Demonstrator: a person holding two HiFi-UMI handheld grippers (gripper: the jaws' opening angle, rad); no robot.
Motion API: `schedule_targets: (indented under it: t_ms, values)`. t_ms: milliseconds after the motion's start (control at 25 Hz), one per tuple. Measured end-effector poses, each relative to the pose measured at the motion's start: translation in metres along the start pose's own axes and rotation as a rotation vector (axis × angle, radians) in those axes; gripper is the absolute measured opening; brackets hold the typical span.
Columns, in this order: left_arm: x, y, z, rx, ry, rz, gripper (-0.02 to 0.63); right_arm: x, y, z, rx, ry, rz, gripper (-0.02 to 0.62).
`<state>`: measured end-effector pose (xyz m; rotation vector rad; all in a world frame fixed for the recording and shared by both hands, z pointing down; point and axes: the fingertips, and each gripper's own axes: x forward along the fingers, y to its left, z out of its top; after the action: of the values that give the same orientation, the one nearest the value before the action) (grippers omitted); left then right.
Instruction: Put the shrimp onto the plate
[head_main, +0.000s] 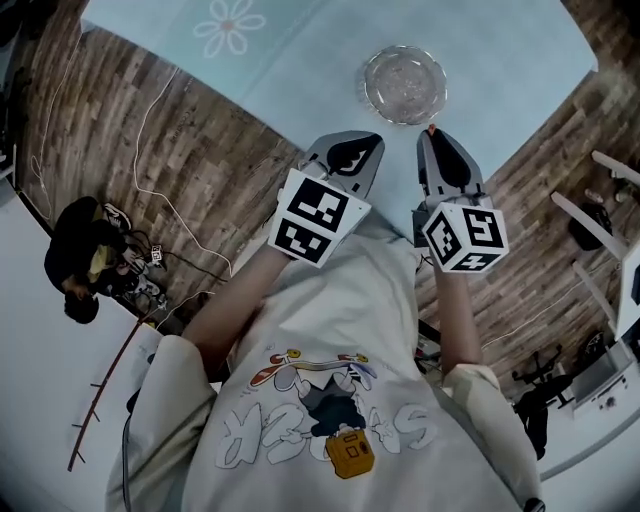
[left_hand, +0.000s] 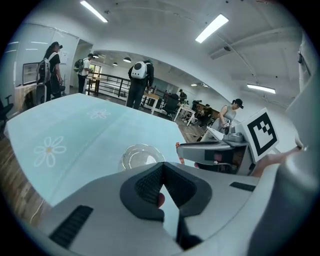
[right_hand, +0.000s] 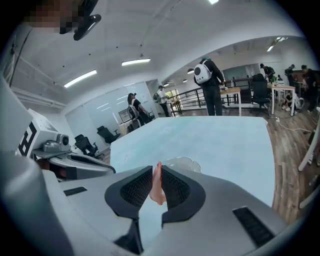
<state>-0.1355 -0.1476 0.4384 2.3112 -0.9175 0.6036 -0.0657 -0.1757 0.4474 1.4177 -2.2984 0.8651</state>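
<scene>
Down past shirt, right gripper clamped on shrimp, short of plate at 11; left gripper at 9, pinched on pink bit

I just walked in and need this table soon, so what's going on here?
A person holds a gripper in each hand at the near edge of the light blue table. The right gripper is shut on a shrimp, short of the glass plate, which looks empty. The left gripper has its jaws together; I can't identify the small pinkish bit between them.
</scene>
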Motion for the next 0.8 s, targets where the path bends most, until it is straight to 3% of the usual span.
schedule_targets:
  t_ms: [800]
  values:
    - [0.033, 0.050, -0.048, -0.052, 0.106, -0.030, 0.008, 0.091, -0.027, -0.051, -0.016, 0.132, -0.066, 0.074]
